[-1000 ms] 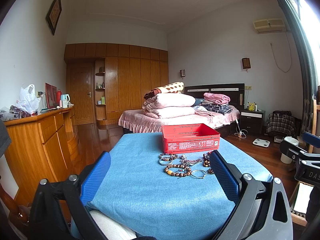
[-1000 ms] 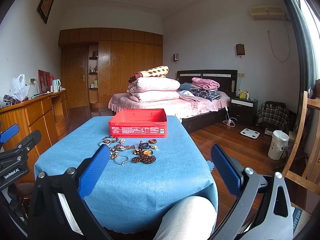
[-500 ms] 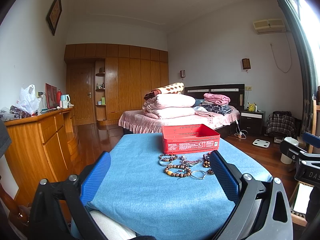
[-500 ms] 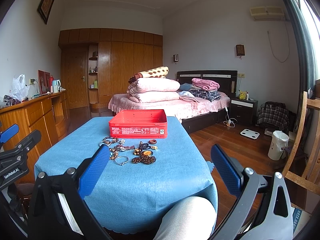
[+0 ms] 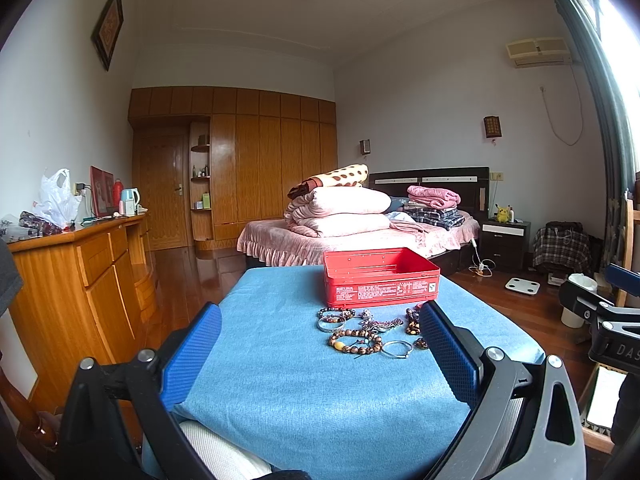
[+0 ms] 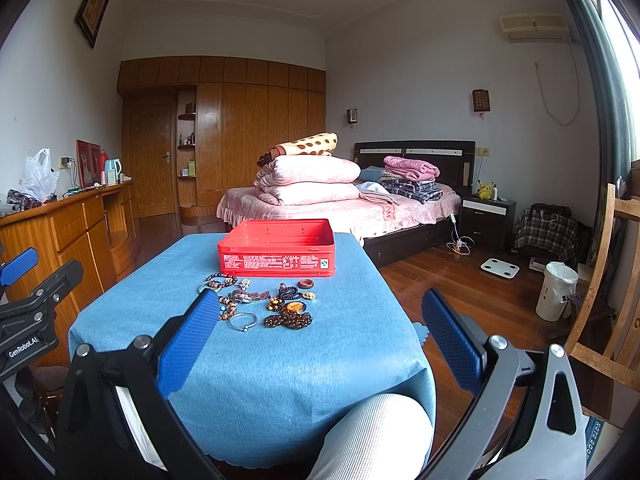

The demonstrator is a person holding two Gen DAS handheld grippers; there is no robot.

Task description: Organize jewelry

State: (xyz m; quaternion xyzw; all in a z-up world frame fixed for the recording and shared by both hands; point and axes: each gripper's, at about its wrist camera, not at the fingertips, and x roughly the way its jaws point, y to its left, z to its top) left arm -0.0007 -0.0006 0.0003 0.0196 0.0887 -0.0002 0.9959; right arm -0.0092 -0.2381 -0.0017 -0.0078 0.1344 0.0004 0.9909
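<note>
Leftmost, the left gripper hung low over the near part of the blue-clothed tabletop, its jaws spread wide and holding nothing. Beyond it, at the far end of the tabletop, sat the red tin box, lid off and interior showing. Just in front of the red tin box lay the jewelry, loose on the cloth: a dark bead bracelet and a metal bangle at the left, then a large wooden bead bracelet nearer the camera, with a thin silver bangle beside it on the right.

From the right wrist view, further pieces showed in front of the red tin box: a silver chain piece in the middle, a cluster of brown beads nearest the camera, and a small reddish ring toward the box's right corner. The right gripper hovered at the near edge of the tabletop, short of the red tin box, its jaws likewise apart and empty.
</note>
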